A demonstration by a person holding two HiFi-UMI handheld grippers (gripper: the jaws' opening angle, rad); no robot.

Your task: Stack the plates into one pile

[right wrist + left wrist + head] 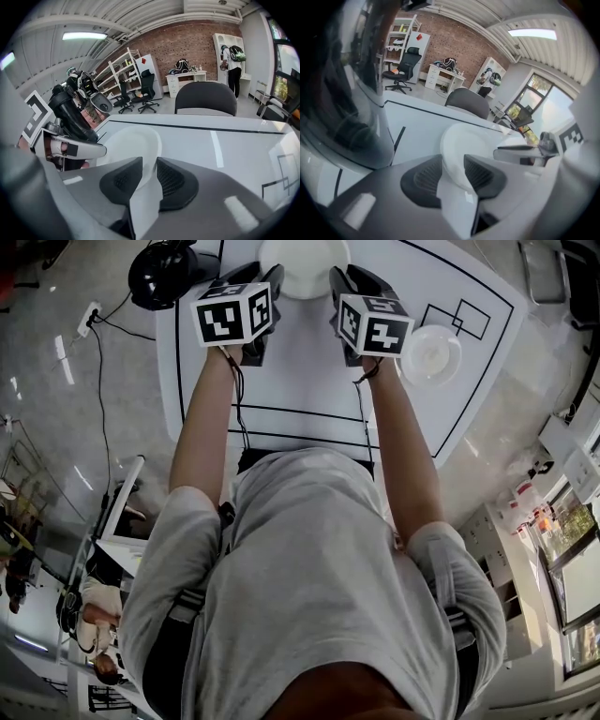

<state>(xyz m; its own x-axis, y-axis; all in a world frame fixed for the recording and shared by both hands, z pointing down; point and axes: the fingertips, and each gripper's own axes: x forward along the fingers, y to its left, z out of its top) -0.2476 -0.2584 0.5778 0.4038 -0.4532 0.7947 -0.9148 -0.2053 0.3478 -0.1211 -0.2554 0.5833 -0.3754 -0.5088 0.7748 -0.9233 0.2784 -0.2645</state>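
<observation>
Left gripper (452, 158) jaws apart, left rim of a white plate (473, 140) between them, plate flat on the white, black-lined worktop (422, 126); right gripper (149, 160) likewise apart over its right rim; second plate (431, 354) well apart, further right; beyond, brick wall (197, 40), shelves (123, 63), office chairs (147, 96)

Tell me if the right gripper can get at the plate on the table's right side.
Probably yes. The right gripper has its jaws apart at the rim of the centre plate, and only bare table lies between it and the right plate.
</observation>
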